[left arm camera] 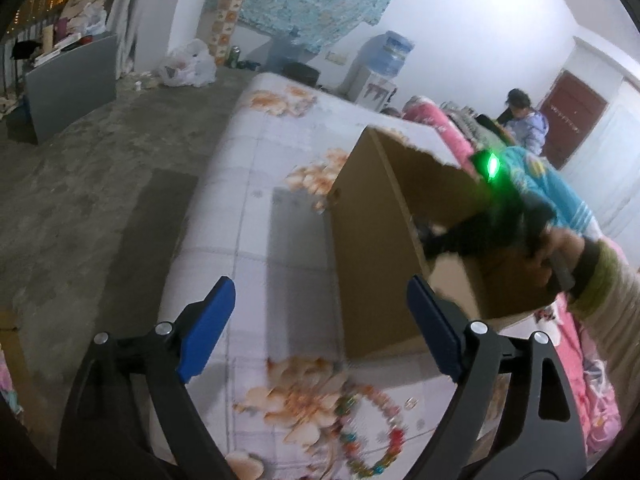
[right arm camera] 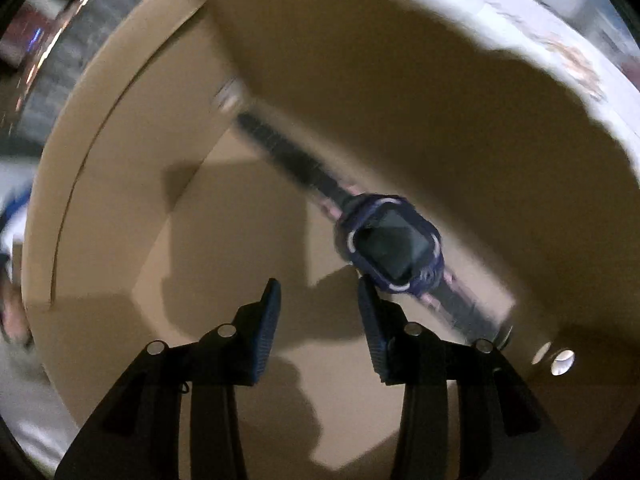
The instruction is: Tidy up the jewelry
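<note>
- Matt brown cardboard box [left arm camera: 376, 240], torn rim.
- Watch [right arm camera: 394, 246]: glossy dark screen, purple plastic-looking case.
- Shiny multicoloured bead bracelet [left arm camera: 372, 428].
- Smooth floral-print cloth bed cover [left arm camera: 248, 184].

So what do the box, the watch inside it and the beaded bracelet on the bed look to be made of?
Box: corrugated cardboard, matte brown, with a torn, ragged top edge.
Watch: probably plastic or rubber, matte dark blue case, pale trim, dark glossy screen.
Bracelet: small multicoloured beads, some glossy; glass or plastic, too blurred to tell.

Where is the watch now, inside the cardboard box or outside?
Inside: the watch lies on the cardboard box floor, walls around it.
</note>
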Motion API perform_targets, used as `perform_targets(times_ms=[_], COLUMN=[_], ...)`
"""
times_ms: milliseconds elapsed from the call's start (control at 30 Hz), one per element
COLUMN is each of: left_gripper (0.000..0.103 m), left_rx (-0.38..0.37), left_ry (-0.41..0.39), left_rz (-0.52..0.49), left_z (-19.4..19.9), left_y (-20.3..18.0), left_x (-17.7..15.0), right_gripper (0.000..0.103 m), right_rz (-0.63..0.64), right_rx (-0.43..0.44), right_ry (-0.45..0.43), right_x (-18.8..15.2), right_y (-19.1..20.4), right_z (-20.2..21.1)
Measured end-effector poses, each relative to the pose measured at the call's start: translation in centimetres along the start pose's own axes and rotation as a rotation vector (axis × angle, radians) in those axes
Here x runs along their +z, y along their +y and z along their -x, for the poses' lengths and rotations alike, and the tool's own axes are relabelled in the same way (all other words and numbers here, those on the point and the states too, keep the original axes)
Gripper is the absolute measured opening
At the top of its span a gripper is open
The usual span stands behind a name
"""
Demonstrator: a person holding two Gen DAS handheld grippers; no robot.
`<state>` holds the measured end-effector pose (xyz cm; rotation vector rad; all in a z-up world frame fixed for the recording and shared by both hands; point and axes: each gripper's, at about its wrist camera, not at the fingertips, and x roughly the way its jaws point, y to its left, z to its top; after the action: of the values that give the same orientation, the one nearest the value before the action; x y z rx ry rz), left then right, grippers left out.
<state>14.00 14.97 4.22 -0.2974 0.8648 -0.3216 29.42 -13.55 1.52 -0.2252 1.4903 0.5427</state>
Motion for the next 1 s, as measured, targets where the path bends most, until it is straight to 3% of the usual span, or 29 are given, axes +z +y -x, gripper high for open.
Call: perform_targets(times_ms=[100,267,367,500,633,700,867,1000], left_gripper=[0.084,0.084,0.085,0.087,0.087,0.087,0.087,0.087], left_rx=[0.018,0.08,0.108,0.127,0.146,0.191,0.261,0.268], left_ry=[0.018,0.007,0.004,0.037,0.098,0.118,0.122,0.09], left_rz=[0.024,0.016,-0.023,-0.094,-0.184,-0.233,-0.304,-0.324], left_z=[0.2,1.7,2.7,2.9,1.7,0.9,-0.1,0.8], left_y=[0.6,0.4,-0.5,-2.6,-5.1,-6.2,-7.3,-7.2], left_x=[-1.7,-4.5,-6.2,-8.5,-11.0,-11.9,-13.4,-14.0], right_gripper=[0.039,0.04,0.041,0.072,0.088,0.096,0.096,0.096], right_rz=[-0.135,-0.204,-0.209,-0.177,-0.201,-0.222,-0.3,-0.298], right_rx=[0.067,0.08,0.1,0.089,0.047,-0.016,-0.347,-0.407], right_ry=[-0.019,-0.093,-0.222,-0.469,-0.618,-0.65,-0.585,-0.472], right_x=[0.0,-1.7,-4.2,-10.7,-19.0,-22.7,-29.6,-29.3], right_y=[-1.9,-2.0,-1.6,-1.8,0.2,1.7,5.4,8.9], right_z=[0.0,2.8,7.3,15.0,18.4,18.3,14.1,7.2])
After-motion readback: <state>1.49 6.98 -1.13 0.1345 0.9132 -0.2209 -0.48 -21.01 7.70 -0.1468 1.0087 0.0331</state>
